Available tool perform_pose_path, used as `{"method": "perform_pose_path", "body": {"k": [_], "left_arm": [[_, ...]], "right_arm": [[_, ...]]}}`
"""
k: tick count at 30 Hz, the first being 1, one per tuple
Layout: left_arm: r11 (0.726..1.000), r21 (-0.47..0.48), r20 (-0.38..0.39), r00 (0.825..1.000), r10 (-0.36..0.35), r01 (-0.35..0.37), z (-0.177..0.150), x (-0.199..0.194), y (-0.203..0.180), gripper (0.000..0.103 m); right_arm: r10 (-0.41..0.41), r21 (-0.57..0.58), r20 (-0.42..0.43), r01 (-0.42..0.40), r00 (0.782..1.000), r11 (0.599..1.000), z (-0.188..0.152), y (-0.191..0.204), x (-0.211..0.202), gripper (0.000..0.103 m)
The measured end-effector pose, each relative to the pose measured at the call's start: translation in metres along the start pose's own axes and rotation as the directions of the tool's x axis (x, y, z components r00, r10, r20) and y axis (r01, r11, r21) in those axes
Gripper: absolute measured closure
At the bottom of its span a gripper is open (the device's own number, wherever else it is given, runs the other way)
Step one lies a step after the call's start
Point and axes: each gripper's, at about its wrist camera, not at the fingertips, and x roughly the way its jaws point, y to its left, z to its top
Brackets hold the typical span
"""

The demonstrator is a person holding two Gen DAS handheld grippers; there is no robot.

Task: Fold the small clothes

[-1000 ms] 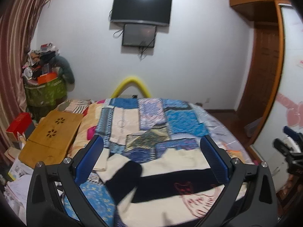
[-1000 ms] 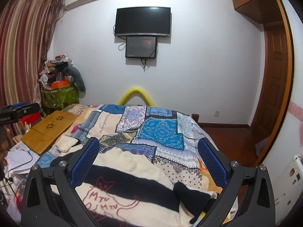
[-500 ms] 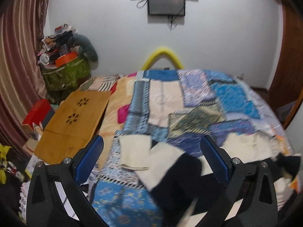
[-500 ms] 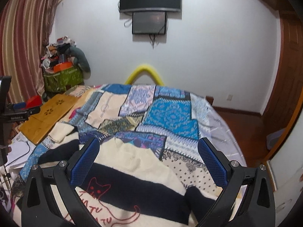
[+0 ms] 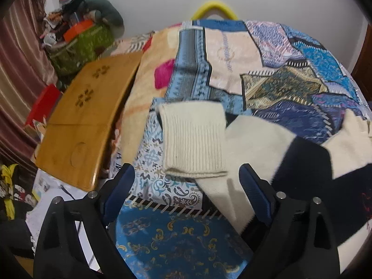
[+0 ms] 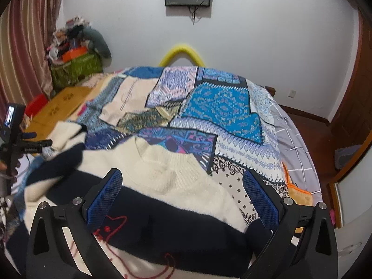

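Note:
A cream and navy striped sweater [image 6: 162, 186] with a red cat outline lies spread on the patchwork bedspread [image 6: 223, 107]. In the left wrist view its left sleeve [image 5: 251, 144] runs out to a ribbed cream cuff [image 5: 193, 139]. My left gripper [image 5: 186, 186] is open, just in front of and below that cuff, touching nothing. My right gripper [image 6: 183, 193] is open, hovering above the sweater's chest below the neckline [image 6: 172, 167]. The left gripper's handle [image 6: 14, 125] shows at the left edge of the right wrist view.
A wooden lap desk [image 5: 86, 116] lies at the bed's left edge, with papers and a red box [image 5: 41, 104] beside it. A cluttered green basket [image 5: 81, 44] stands by the curtain. A yellow arch [image 6: 181, 53] stands at the bed's far end. A wooden door is on the right.
Both grippers have tilted down and moved closer to the bed. The left one has swung left over the sleeve cuff; the right one has closed in over the sweater's chest.

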Motion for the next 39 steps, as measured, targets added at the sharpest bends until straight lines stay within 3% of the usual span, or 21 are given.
{"method": "perform_pose_path", "body": {"k": [5,7,14,16,18,20,26,31,39], "left_arm": [[0.997,0.077,-0.022,0.999,-0.024,0.026,-0.005,0.019,-0.016,0.011],[0.992,0.129,-0.020,1.000,-0.008,0.011,-0.005,0.024,-0.027,0.017],[0.993,0.121,-0.071,0.997,0.029,-0.020,0.003,0.049,-0.033,0.058],[0.993,0.118,-0.070,0.997,0.038,-0.030,0.004,0.052,-0.033,0.062],[0.991,0.125,-0.059,0.997,0.055,-0.048,0.006,0.052,-0.035,0.079],[0.991,0.128,-0.051,0.997,0.055,-0.048,0.008,0.049,-0.036,0.090],[0.997,0.052,-0.056,0.997,-0.051,0.054,0.017,0.028,-0.033,0.092],[0.987,0.031,-0.041,0.987,-0.153,0.155,0.026,-0.012,-0.044,0.093],[0.949,0.048,0.012,0.950,-0.313,0.312,0.041,-0.092,-0.076,0.093]], "right_arm": [[-0.008,-0.010,-0.040,0.007,0.999,1.000,-0.002,0.001,0.019,0.000],[-0.008,-0.013,-0.053,0.007,0.999,1.000,-0.003,0.002,0.026,0.000],[0.015,-0.019,-0.095,-0.017,0.995,1.000,-0.007,0.005,0.036,0.000],[0.019,-0.020,-0.098,-0.021,0.995,1.000,-0.008,0.005,0.036,0.000],[0.018,-0.022,-0.096,-0.021,0.995,1.000,-0.008,0.005,0.036,0.000],[0.020,-0.019,-0.096,-0.022,0.995,1.000,-0.008,0.005,0.035,0.000],[0.033,0.000,-0.097,-0.033,0.995,0.999,-0.008,0.003,0.029,0.000],[0.032,0.000,-0.078,-0.032,0.996,0.999,-0.005,0.004,0.018,0.000],[0.047,0.000,-0.033,-0.047,0.998,0.999,-0.002,0.005,-0.009,0.000]]}}
